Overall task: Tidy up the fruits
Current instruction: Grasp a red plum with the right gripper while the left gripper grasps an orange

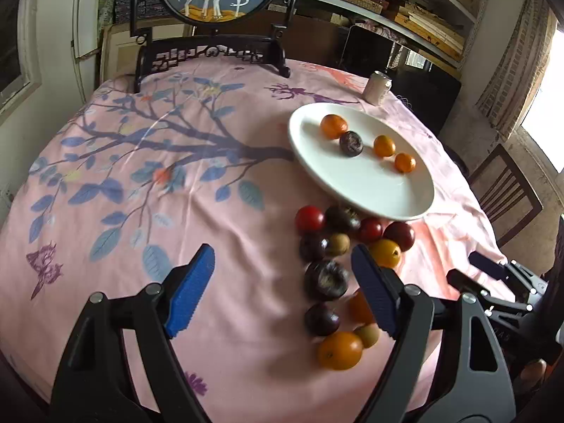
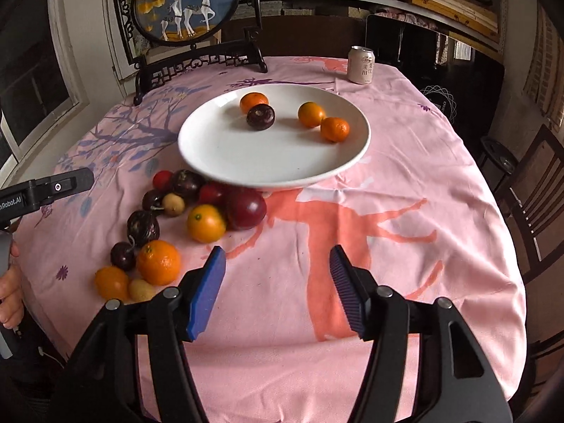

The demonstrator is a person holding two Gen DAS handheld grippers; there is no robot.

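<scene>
The left gripper (image 1: 282,282) hangs over the near part of the worktop (image 1: 123,183) with its jaws wide and nothing between them; a dark fruit (image 1: 326,278) lies just behind its right finger. The right gripper (image 2: 276,282) also stands open and empty, over bare pink cloth near the front edge.

A white plate (image 2: 246,162) sits toward the middle of the worktop, holding three oranges (image 2: 310,114) and one dark purple fruit (image 2: 260,116), which touches the rearmost orange. In front of the plate and to its left a loose pile of fruit (image 2: 208,222) trails toward the near edge: oranges, red and dark purple fruits and a few small tan ones, many touching.

A can (image 2: 360,64) stands at the far edge, and a framed deer picture (image 2: 183,3) at the far left corner.
</scene>
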